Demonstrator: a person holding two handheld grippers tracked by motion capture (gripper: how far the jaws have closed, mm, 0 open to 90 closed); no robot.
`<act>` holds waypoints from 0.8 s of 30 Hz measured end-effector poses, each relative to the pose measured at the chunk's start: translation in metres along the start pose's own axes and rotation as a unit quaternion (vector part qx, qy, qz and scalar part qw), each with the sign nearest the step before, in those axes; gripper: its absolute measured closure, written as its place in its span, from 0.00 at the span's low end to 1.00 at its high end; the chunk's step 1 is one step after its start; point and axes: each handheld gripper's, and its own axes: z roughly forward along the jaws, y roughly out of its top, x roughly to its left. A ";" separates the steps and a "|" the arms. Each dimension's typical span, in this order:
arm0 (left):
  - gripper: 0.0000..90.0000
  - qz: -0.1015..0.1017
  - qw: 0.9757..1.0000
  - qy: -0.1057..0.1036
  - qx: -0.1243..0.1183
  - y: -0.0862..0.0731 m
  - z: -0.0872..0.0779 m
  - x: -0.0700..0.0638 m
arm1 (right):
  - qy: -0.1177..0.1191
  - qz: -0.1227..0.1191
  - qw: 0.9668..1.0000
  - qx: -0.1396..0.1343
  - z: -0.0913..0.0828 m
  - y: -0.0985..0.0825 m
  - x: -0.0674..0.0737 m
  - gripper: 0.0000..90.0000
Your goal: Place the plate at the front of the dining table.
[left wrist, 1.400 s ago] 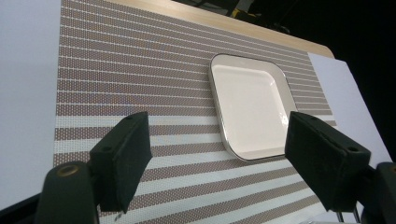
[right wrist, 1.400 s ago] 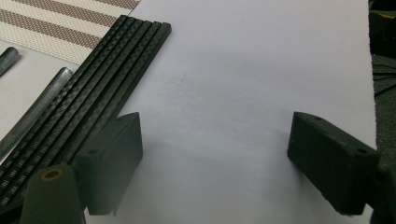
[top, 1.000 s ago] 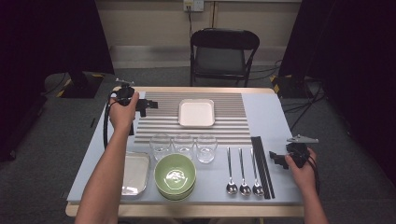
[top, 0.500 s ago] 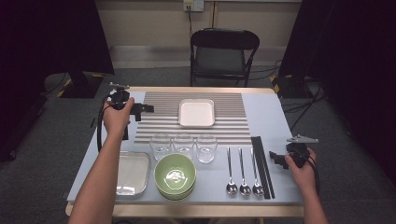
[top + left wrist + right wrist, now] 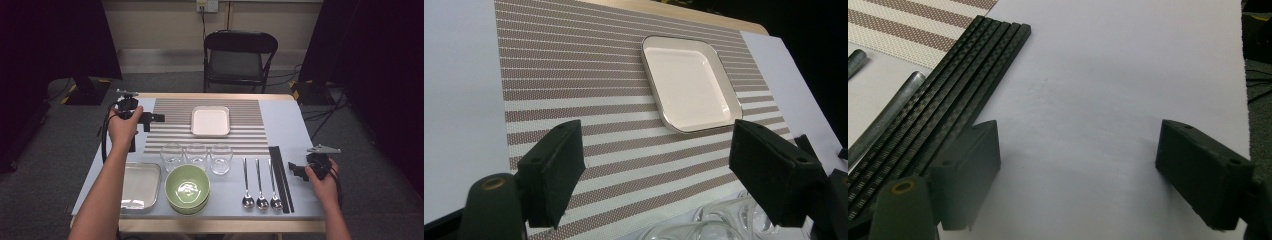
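Two wide-jawed grippers (image 5: 159, 118) (image 5: 292, 165) over table (image 5: 290, 125)

Left claw (image 5: 156, 118) over striped mat (image 5: 250, 111), white tray (image 5: 210, 121) beyond

My high view looks down over the whole table (image 5: 285, 120). My left gripper view sits low, facing the white tray (image 5: 686, 82), upper centre in both.
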 end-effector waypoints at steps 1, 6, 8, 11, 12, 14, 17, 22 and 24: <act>0.24 -0.001 1.000 -0.001 0.001 0.000 -0.001 -0.001 | 0.000 0.000 1.000 0.000 0.000 0.000 0.000 0.19; 0.24 0.011 1.000 0.001 0.003 -0.002 -0.006 -0.002 | 0.000 0.000 1.000 0.001 0.000 0.000 0.000 0.19; 0.24 0.005 1.000 -0.009 -0.003 -0.006 -0.007 -0.001 | 0.000 0.000 1.000 0.001 0.000 0.000 0.000 0.19; 0.24 0.010 1.000 -0.006 -0.001 -0.008 -0.009 0.000 | 0.000 -0.001 1.000 0.001 0.000 0.000 0.000 0.19; 0.24 0.009 1.000 -0.009 -0.002 -0.010 -0.011 0.001 | 0.000 0.000 1.000 0.001 0.000 0.000 0.000 0.19; 0.24 0.012 1.000 -0.011 -0.002 -0.010 -0.012 0.002 | 0.000 0.000 1.000 0.001 0.000 0.000 0.000 0.19; 0.24 0.012 1.000 -0.009 -0.005 -0.012 -0.017 0.005 | 0.000 0.000 1.000 0.001 0.000 0.000 0.000 0.19; 0.24 0.016 1.000 -0.004 -0.006 -0.016 -0.025 0.011 | 0.000 0.001 1.000 0.001 0.000 0.000 0.000 0.19; 0.24 0.012 1.000 -0.009 -0.012 -0.016 -0.031 0.014 | 0.000 0.000 1.000 0.001 0.000 0.000 0.000 0.19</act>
